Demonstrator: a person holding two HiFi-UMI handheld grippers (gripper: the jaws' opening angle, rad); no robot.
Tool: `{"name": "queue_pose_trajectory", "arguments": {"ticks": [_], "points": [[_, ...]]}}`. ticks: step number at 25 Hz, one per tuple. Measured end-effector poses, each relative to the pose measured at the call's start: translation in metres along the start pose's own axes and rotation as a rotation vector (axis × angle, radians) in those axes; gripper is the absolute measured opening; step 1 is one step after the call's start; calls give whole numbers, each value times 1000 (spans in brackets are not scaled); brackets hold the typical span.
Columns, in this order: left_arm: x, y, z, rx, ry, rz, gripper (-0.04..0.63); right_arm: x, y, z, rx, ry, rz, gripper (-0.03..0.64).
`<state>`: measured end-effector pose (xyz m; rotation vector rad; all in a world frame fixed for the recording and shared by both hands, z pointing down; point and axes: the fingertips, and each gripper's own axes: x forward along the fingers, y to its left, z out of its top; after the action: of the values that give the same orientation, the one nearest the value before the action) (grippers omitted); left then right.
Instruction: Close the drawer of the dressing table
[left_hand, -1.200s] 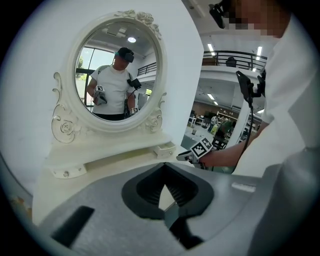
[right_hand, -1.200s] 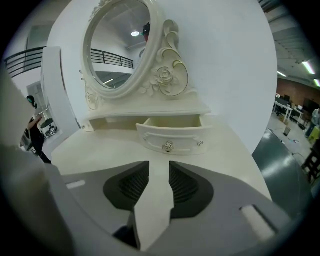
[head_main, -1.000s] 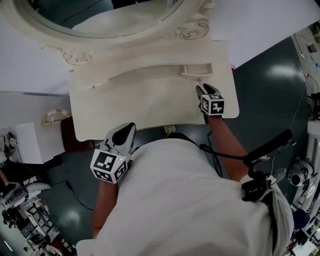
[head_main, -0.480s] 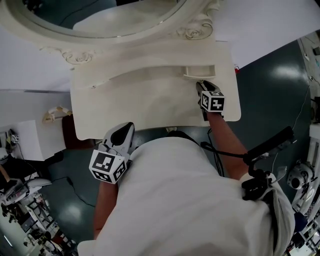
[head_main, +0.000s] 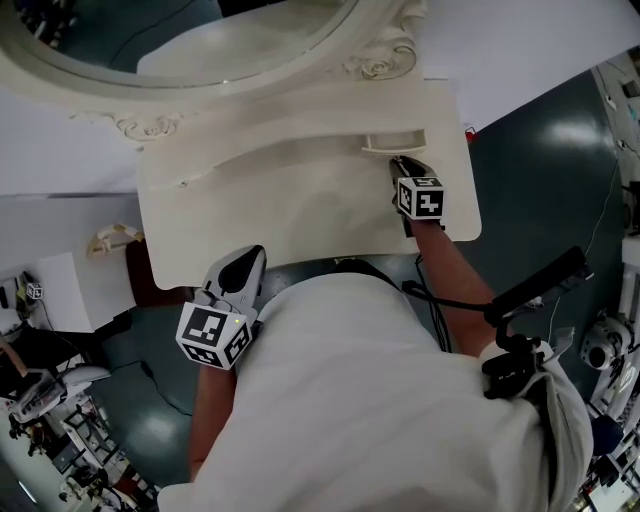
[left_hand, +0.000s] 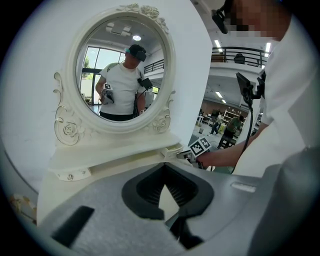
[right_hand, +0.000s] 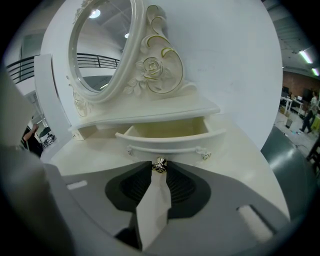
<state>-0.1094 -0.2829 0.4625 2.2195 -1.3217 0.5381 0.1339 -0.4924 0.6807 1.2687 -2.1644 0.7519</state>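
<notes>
The cream dressing table (head_main: 250, 205) has a small drawer (head_main: 393, 143) standing pulled out under its oval mirror (head_main: 200, 40). In the right gripper view the drawer (right_hand: 170, 132) shows its empty inside, with a small metal knob (right_hand: 159, 165) at its front. My right gripper (right_hand: 159, 169) has just been closing and its tips sit against both sides of that knob. In the head view the right gripper (head_main: 401, 166) meets the drawer front. My left gripper (head_main: 247, 262) hangs shut and empty off the table's front edge, to the left of my body.
A dark red seat (head_main: 140, 272) stands by the table's left side. A black handled device (head_main: 530, 290) and cables lie on the dark floor (head_main: 560, 180) at the right, and lab equipment (head_main: 40, 400) crowds the lower left. White wall panels back the table.
The right gripper has edged towards the drawer front, and its jaws have narrowed onto the knob. The left gripper has stayed where it was.
</notes>
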Motion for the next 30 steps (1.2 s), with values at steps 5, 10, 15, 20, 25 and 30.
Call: {"name": "queue_pose_trajectory", "arguments": {"ticks": [5,10,15,20,25,30], "points": [[4,4,0,-2,5,3,-3,9,-2,6,-4,-1,3,94],[4,7,0,-9,10,6,-3,14,-5,13,-7,-4,4,94],[5,10,1,-14,12,9,-2,20,-6,20,-11,-4,3,94],[9,11,3,-18,14,9,-2,24,-9,27,-17,-3,4,94],[15,16,6,-23,16,3,-2,33,-10,34,-22,-3,3,94],[20,16,6,-32,18,-2,-2,36,-12,37,-29,-6,4,94]]}}
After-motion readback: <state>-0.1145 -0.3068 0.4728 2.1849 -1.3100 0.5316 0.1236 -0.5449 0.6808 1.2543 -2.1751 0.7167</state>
